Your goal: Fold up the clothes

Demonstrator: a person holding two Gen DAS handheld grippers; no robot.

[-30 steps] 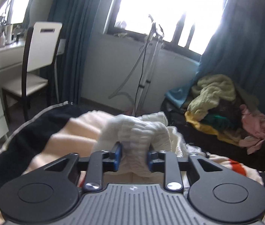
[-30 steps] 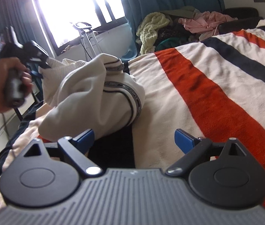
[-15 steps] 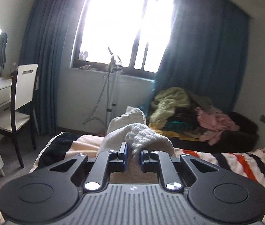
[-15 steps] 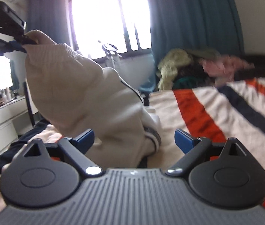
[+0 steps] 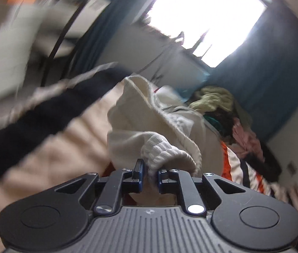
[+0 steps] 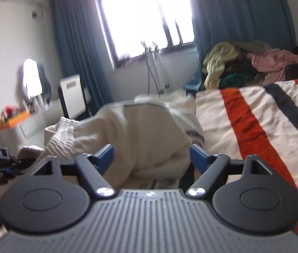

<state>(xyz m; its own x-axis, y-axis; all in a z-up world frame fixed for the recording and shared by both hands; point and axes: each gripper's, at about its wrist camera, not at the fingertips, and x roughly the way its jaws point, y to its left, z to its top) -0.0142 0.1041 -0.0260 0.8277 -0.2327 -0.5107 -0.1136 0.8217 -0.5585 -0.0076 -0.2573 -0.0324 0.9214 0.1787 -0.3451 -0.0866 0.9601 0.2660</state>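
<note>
Lowered, left hand-held gripper (image 5: 148, 176) clamps sweater cuff (image 5: 165, 156); right hand-held gripper (image 6: 152, 155) gapes behind sweater (image 6: 140, 135).

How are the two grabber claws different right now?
The left gripper is pinched shut on the cream sweater's ribbed cuff; the right gripper is spread wide open and holds nothing. The left one's view is tilted, the right one's level. Both have blue pads and black arms.

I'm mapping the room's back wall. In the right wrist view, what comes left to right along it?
Oval mirror → white chair → bright window → yellow-green knit on the clothes pile → pink garment.
</note>
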